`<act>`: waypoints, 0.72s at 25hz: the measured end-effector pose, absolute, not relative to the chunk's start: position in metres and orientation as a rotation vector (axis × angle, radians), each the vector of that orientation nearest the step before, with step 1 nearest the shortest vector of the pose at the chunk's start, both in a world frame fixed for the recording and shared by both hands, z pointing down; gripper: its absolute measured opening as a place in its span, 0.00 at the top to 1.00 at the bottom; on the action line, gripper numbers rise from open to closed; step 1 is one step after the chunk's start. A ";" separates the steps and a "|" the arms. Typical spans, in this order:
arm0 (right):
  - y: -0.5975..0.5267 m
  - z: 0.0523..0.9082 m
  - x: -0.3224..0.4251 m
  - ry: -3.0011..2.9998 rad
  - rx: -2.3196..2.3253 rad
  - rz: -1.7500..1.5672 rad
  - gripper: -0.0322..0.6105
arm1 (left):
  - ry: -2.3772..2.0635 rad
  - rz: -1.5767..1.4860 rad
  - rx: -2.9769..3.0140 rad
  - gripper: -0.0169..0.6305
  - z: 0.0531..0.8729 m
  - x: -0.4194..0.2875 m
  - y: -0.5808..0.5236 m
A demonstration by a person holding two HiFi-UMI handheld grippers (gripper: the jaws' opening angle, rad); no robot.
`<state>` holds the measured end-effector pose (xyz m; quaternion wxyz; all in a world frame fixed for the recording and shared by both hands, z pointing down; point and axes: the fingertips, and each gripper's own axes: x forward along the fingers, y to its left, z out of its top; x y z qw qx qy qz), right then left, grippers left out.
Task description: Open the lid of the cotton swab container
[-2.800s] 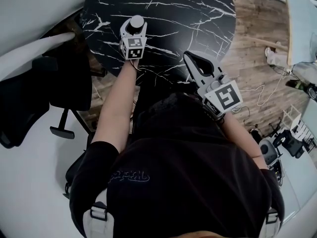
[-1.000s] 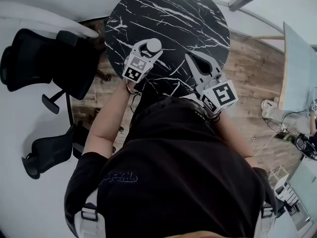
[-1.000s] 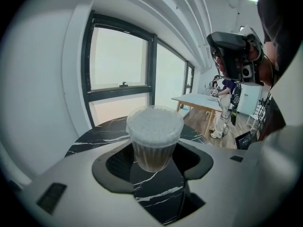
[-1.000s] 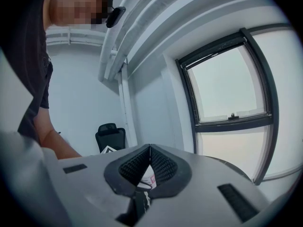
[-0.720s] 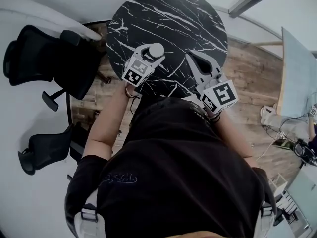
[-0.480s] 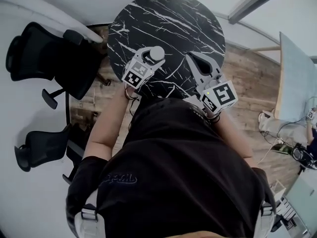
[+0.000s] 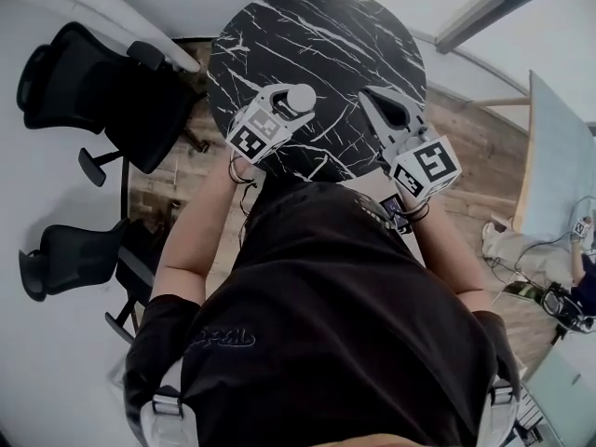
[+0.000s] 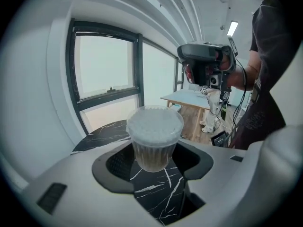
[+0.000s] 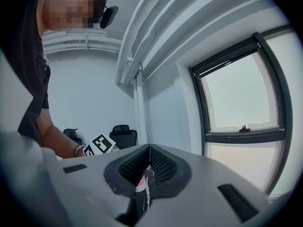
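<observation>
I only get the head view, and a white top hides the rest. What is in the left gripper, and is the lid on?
Observer: The left gripper is shut on the container; its clear lid is on.
Operator: What's inside?
Observer: It holds cotton swabs, packed upright, tips under the lid.
Operator: And the right gripper?
Observer: The right gripper is shut; its view shows a window, not the container.
</observation>
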<state>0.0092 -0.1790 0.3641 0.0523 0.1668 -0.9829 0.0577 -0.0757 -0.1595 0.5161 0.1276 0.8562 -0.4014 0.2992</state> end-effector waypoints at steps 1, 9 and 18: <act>-0.178 0.364 0.008 -2.986 0.467 0.173 0.91 | -1.159 0.872 2.495 0.57 0.512 -0.074 -0.158; -0.176 0.358 -0.005 -2.972 0.199 0.137 0.91 | -1.087 0.900 2.517 0.57 0.481 -0.060 -0.150; -0.164 0.371 -0.018 -2.923 0.017 0.091 0.91 | -0.903 0.927 2.584 0.57 0.471 -0.026 -0.145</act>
